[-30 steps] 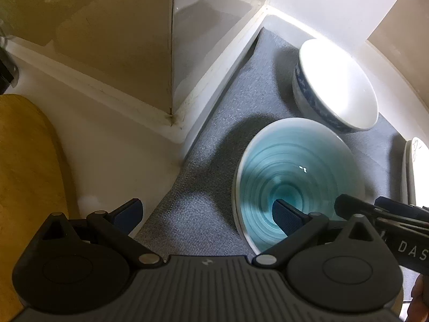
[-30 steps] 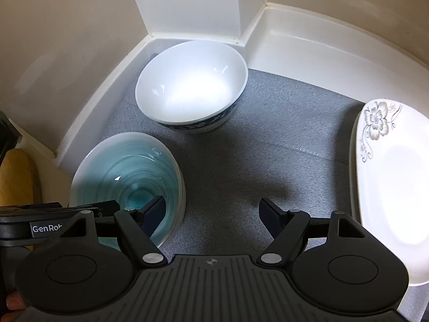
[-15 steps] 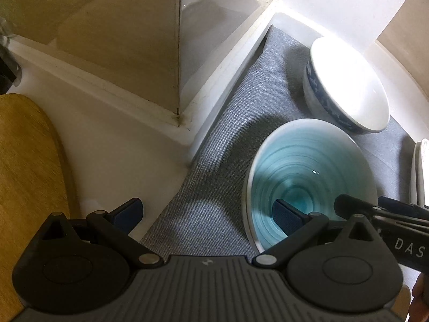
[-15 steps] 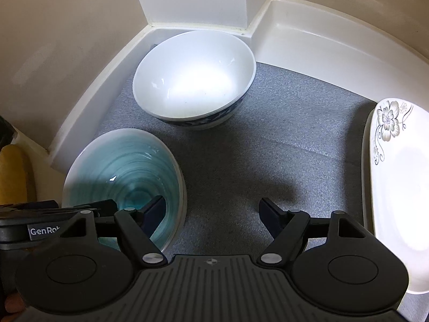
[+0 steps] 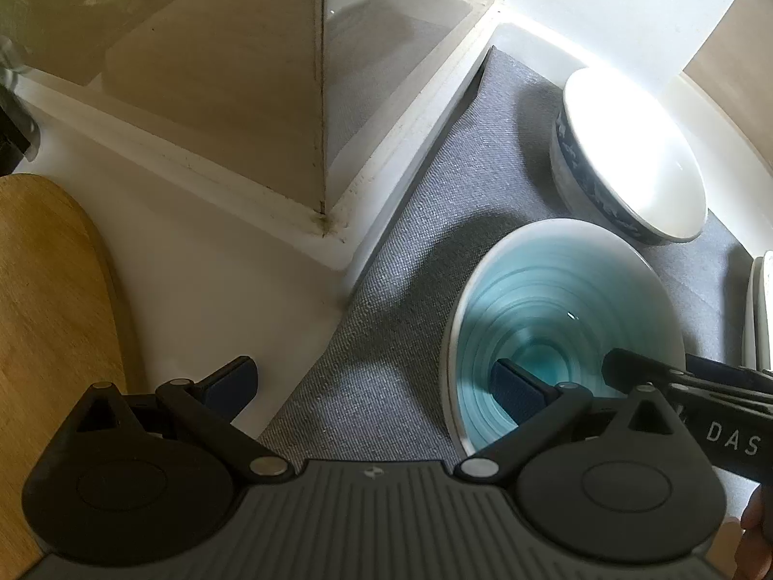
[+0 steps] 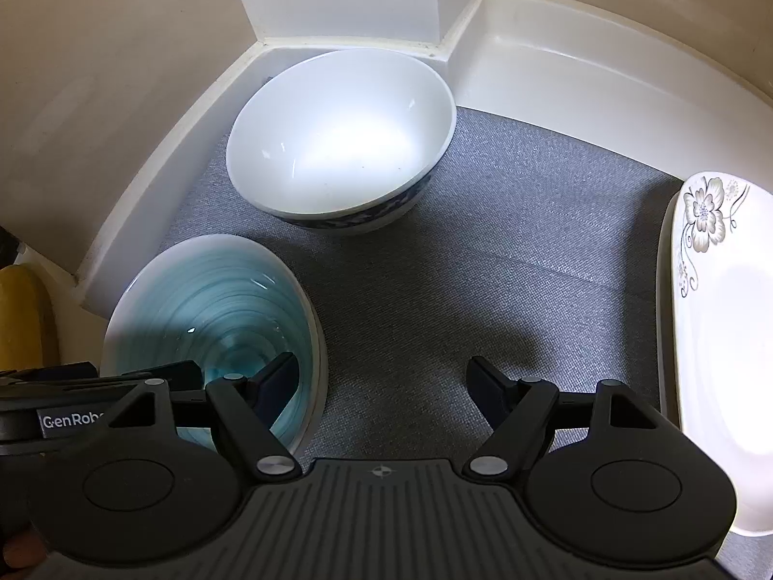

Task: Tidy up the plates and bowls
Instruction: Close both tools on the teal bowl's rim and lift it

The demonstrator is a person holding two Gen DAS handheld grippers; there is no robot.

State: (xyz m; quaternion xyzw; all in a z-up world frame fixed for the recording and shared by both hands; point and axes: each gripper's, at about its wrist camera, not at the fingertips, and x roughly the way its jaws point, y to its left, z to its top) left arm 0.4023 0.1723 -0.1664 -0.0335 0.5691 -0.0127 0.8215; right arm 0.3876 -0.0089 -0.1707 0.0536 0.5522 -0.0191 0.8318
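A teal ribbed bowl (image 5: 560, 319) (image 6: 212, 309) stands on the grey mat (image 6: 507, 251). Behind it sits a white bowl with a blue pattern outside (image 5: 628, 159) (image 6: 338, 135). A white plate with a flower print (image 6: 715, 328) lies at the mat's right edge. My left gripper (image 5: 374, 384) is open, its right finger over the teal bowl's inside and its left finger over the white counter. My right gripper (image 6: 381, 384) is open too. Its left finger hangs over the teal bowl's inside and its right finger over the mat. Neither gripper's pads press on the rim.
The mat lies in a white corner with a raised curb (image 6: 555, 63) and a beige wall behind. A glass-fronted partition (image 5: 319, 96) rises at the left. A wooden board (image 5: 48, 290) lies on the white counter at the far left. A hand shows at the lower right (image 5: 758, 527).
Both views have drifted slightly. The bowls and plate rest where they were, and both grippers keep the same wide opening.
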